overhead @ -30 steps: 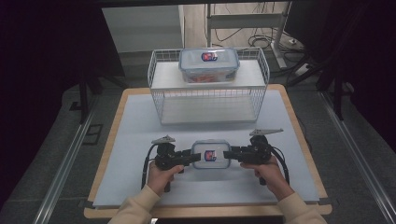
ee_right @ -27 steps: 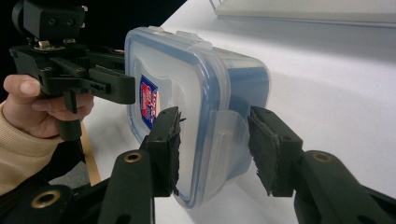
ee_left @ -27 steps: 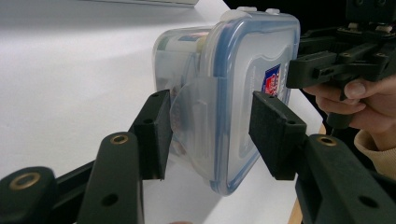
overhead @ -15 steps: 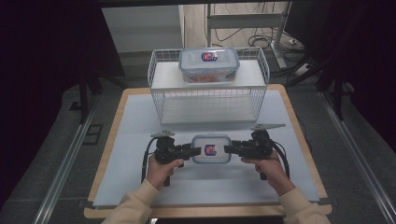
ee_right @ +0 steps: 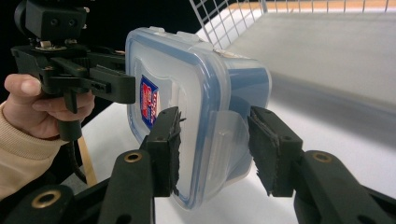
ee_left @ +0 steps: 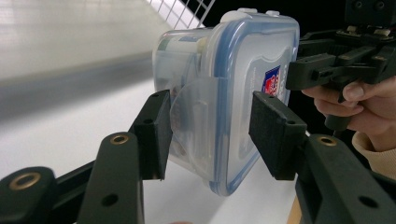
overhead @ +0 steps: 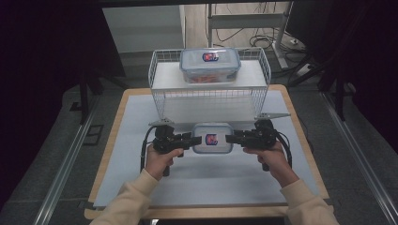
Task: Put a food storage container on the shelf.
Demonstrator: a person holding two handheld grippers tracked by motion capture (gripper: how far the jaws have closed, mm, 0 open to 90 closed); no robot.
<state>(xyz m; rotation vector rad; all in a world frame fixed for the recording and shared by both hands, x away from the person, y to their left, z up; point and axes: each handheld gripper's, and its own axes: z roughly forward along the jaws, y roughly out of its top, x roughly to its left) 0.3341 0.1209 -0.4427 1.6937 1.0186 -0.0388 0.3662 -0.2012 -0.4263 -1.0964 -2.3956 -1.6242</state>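
Note:
A clear food container (overhead: 212, 139) with a blue-rimmed lid and a red-and-blue label hangs between my two grippers, just in front of the wire rack. My left gripper (overhead: 190, 139) clamps its left end, and in the left gripper view the jaws (ee_left: 205, 133) press on the container (ee_left: 233, 70) across its side latch. My right gripper (overhead: 230, 138) clamps the right end, and in the right gripper view its jaws (ee_right: 212, 144) pinch the container (ee_right: 187, 70) at lid and base. Each gripper view also catches the opposite gripper (ee_left: 303, 74) (ee_right: 116, 88) on the far end.
A white wire rack (overhead: 162, 101) stands at the back of the table. A second, similar container (overhead: 210, 64) sits on its upper shelf. A pale mat (overhead: 131, 154) covers the wooden table (overhead: 105, 164). Dark floor and rails lie on both sides.
Both grippers have carried the container away from the person, toward the rack, and it now appears slightly higher.

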